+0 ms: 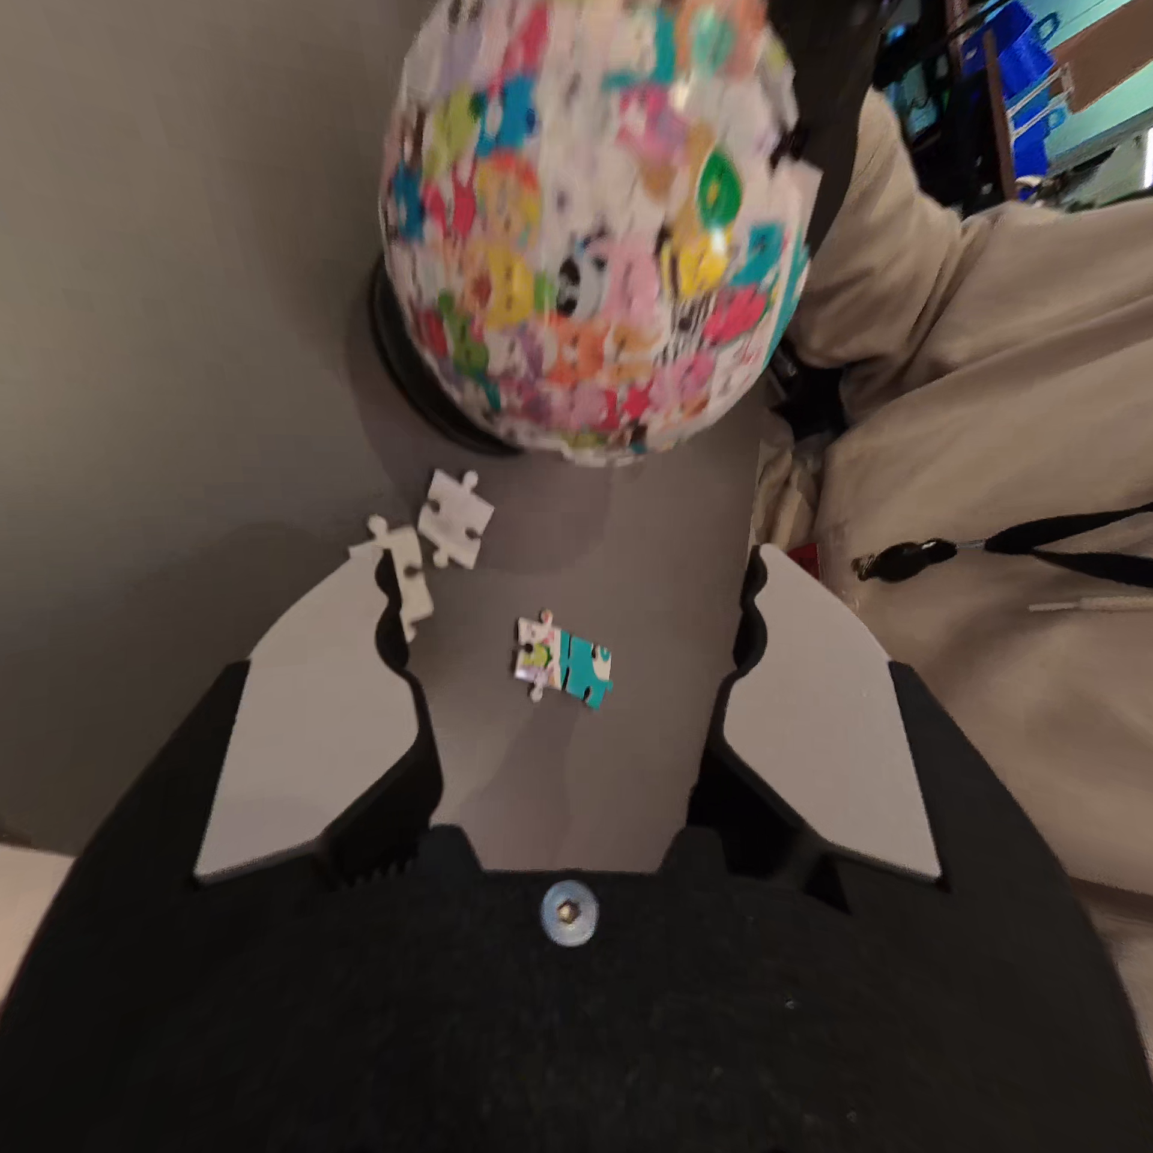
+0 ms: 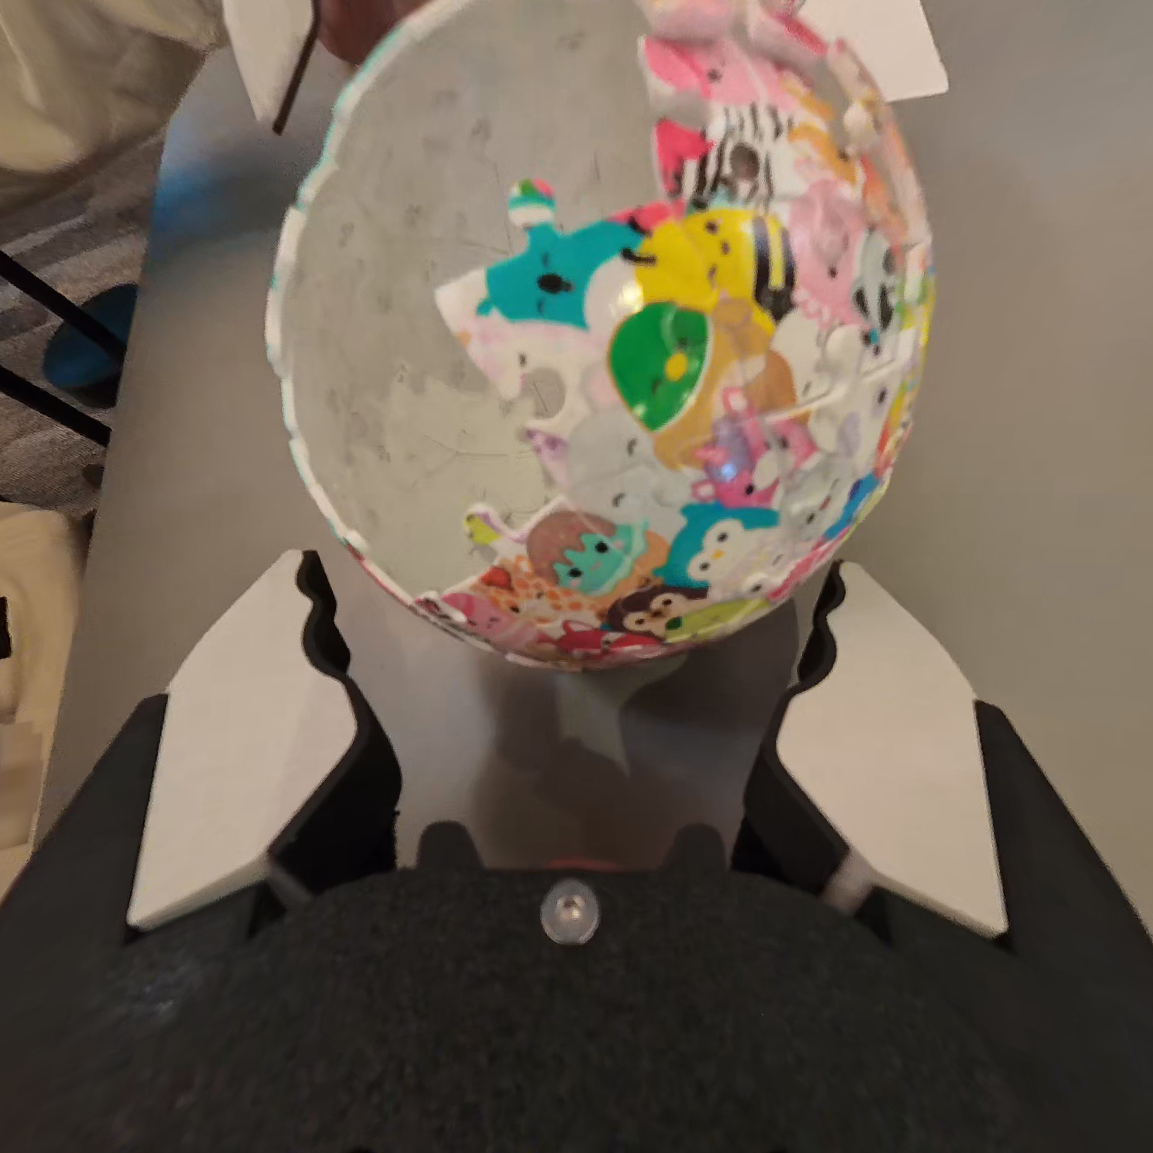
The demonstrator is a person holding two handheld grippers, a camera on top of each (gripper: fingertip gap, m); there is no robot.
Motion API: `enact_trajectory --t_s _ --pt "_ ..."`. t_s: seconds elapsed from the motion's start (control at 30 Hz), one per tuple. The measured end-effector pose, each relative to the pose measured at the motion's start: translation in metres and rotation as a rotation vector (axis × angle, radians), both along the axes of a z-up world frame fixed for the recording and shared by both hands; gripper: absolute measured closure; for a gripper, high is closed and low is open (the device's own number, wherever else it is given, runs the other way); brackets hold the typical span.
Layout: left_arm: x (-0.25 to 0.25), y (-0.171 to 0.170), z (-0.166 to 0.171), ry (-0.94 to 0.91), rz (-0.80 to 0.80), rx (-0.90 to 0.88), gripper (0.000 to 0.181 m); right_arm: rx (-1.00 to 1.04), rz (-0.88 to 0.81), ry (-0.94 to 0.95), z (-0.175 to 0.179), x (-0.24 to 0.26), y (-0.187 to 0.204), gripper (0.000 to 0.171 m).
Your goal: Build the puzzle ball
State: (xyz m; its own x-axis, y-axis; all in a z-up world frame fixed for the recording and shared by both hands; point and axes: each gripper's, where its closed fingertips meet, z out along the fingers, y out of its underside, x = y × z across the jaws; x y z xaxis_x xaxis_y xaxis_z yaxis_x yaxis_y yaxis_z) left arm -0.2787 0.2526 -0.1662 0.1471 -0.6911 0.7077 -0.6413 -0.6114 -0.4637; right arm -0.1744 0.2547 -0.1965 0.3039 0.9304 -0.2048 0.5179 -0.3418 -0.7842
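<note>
Left tongs [image 1: 571,624] wide, empty; right tongs [image 2: 577,614] wide; puzzle ball [image 2: 599,330] blurred, apparently unfinished.

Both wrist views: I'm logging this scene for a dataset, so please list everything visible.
Puzzle ball: one, multicolour, partly built, large gap showing its grey inside.
Loose pieces, face down: at least two, white, on the table near the ball.
Joined pieces, face up: one small cluster, teal and white, between the left fingers.
Black round stand: one, behind the ball.
Table: grey.
Person's sleeve: beige.
Left gripper: open.
Right gripper: open.
</note>
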Motion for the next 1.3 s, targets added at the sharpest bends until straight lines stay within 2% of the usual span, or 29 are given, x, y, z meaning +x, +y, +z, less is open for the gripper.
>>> enact_trajectory --t_s 0.07,0.17,0.33,0.4,0.57,0.93,1.1,1.3 --pt "0.014 0.008 0.008 -0.024 0.011 0.0 0.075 -0.008 -0.005 0.021 0.004 -0.002 0.002 0.032" --pt "0.031 0.019 0.003 0.01 0.028 0.008 0.073 -0.013 0.002 0.015 0.002 -0.002 0.004 0.035" --pt "0.049 0.012 -0.001 0.011 -0.026 -0.016 0.074 -0.003 0.008 0.016 0.002 -0.005 0.006 0.04" --pt "0.053 0.009 0.002 -0.007 -0.038 -0.017 0.081 0.011 0.014 0.005 0.002 -0.004 0.007 0.04" --pt "0.056 0.009 0.007 -0.017 -0.021 0.04 0.078 0.091 0.02 -0.039 0.002 -0.002 0.012 0.04" --pt "0.063 0.016 0.009 -0.049 0.061 0.204 0.072 0.402 0.059 -0.203 0.01 0.004 0.03 0.039" --pt "0.063 0.014 0.009 -0.075 0.084 0.185 0.075 0.333 0.093 -0.164 0.001 0.004 0.024 0.038" --pt "0.061 0.02 0.021 -0.13 0.095 0.165 0.077 0.229 0.09 -0.019 0.016 0.008 0.015 0.035"
